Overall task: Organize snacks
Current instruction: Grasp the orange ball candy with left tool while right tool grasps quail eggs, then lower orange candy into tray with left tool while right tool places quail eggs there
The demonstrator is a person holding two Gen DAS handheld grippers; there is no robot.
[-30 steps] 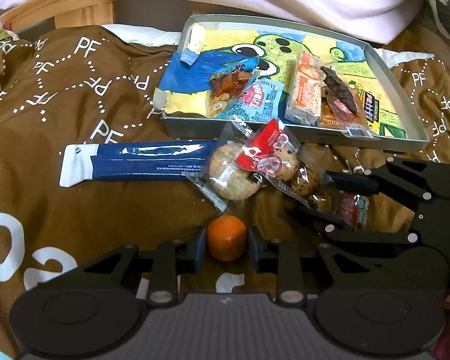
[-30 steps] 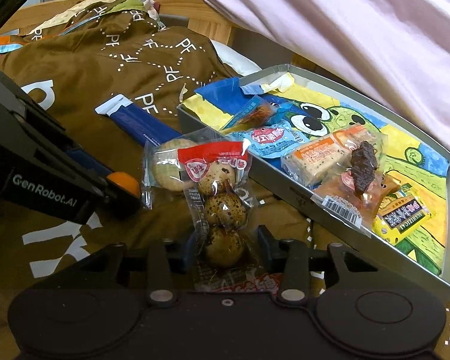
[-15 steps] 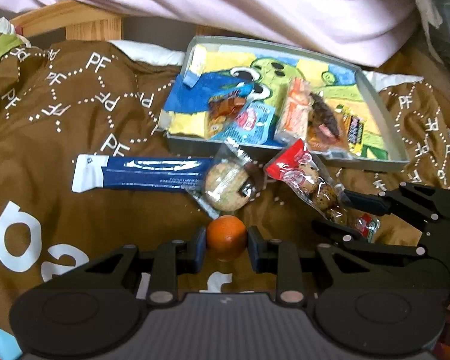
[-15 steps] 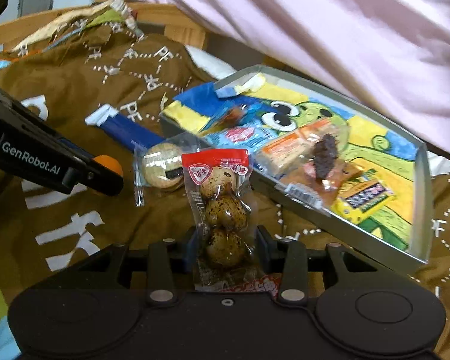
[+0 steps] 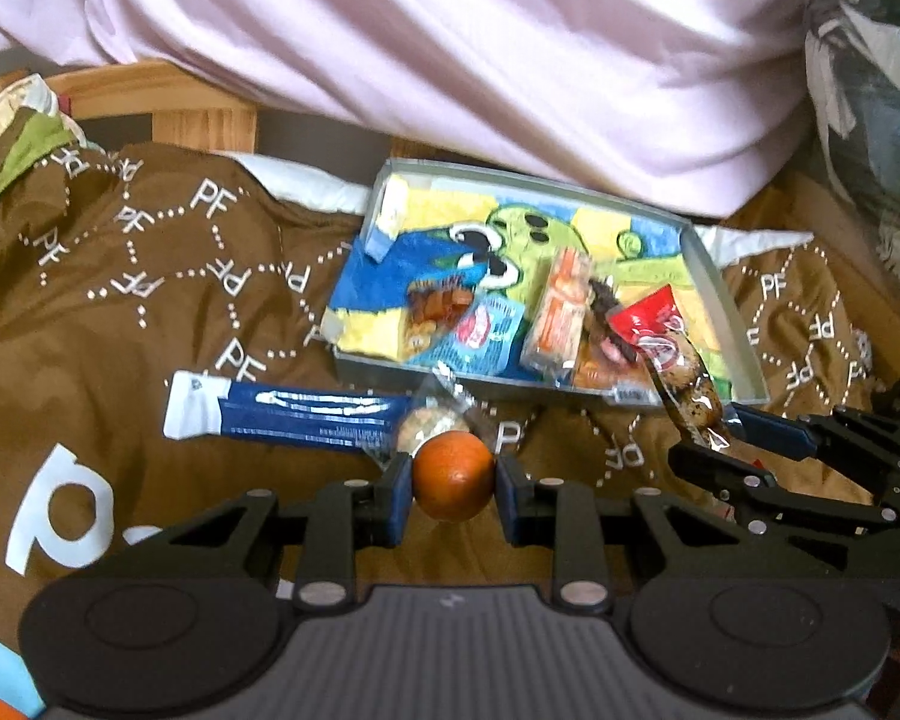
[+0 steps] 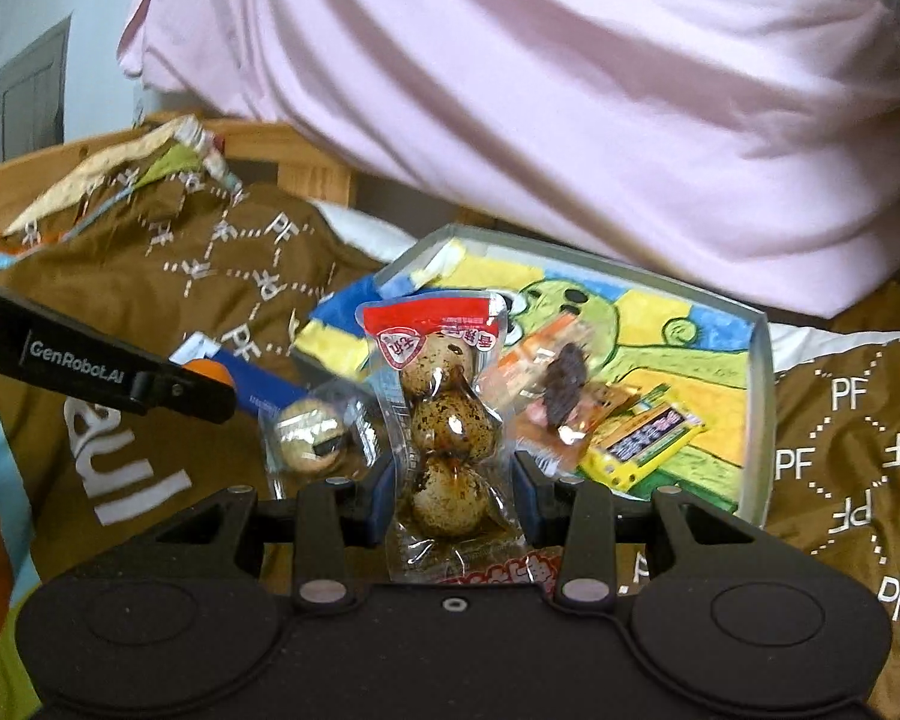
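Brown bedding spreads under everything, and with my right gripper (image 6: 455, 495) clamped on the egg packet (image 6: 444, 420), its long axis standing toward 12 o'clock, the tray (image 6: 761, 396) lies close at 1 o'clock, while my left gripper (image 5: 453, 480) pinches the orange (image 5: 453, 475) farther back.

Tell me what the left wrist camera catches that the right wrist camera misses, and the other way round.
Only the left view shows the small orange whole, clamped in the left gripper, and the whole long blue packet on the brown blanket.

Only the right view shows the egg pack front-on, three speckled eggs stacked, pinched in the right gripper, plus a grey door.

Both show the grey tray with its cartoon lining, the wrapped snacks inside, and the round biscuit packet.
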